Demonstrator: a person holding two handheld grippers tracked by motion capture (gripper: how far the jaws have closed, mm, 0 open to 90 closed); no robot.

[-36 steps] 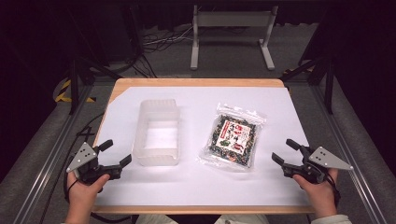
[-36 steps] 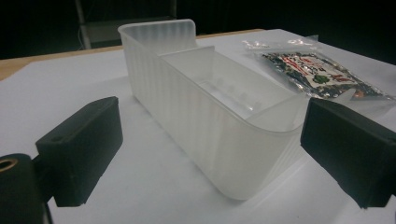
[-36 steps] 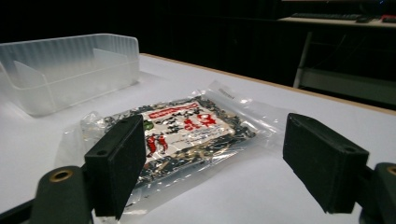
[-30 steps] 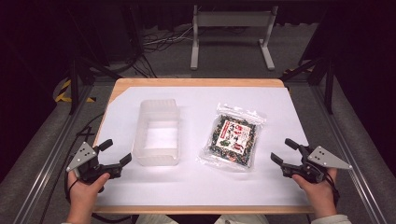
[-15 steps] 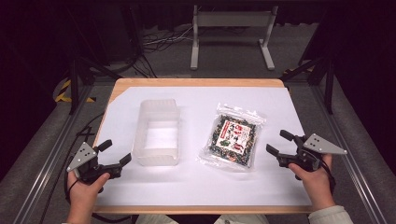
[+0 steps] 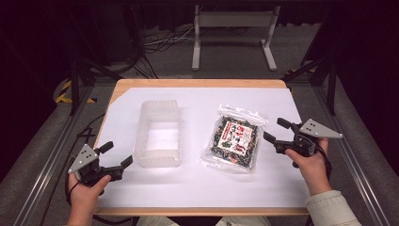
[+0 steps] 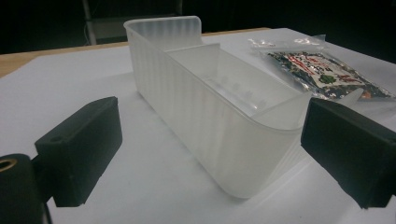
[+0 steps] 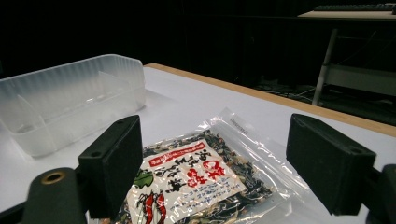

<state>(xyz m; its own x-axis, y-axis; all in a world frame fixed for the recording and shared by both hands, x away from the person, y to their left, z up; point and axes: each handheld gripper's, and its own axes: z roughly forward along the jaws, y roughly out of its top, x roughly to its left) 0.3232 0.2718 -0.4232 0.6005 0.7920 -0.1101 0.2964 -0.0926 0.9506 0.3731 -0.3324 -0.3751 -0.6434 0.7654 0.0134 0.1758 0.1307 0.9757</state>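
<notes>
So the right claw [image 6: 275, 131] is sitting just off the right edge of the bag [image 6: 234, 141], jaws spread wide and nothing between them. It's raised a bit over the desk [image 6: 197, 188], close to the bag, and I can't tell whether it touches. From the right gripper view the bag [image 8: 196, 179] lies flat right in front of that claw and runs down between the two jaws, label side up with red print and dark dried bits showing through the clear plastic. Past the bag, off to the claw's far side, is the tub [image 8: 70, 100].

Left claw [image 6: 116, 154] is also wide open and holding nothing. It's parked just beside the near corner of the tub [image 6: 157, 134], low over the desk, with one jaw tip pointing at the tub's wall. In the left gripper view the tub [image 7: 210, 112] is dead ahead between the jaws, close up, translucent white with ribbed sides and a divider inside. The bag [image 7: 322, 74] shows beyond the tub on the far side from this claw, well apart from it.

Tub and bag lie side by side on the white sheet, not touching each other.
</notes>
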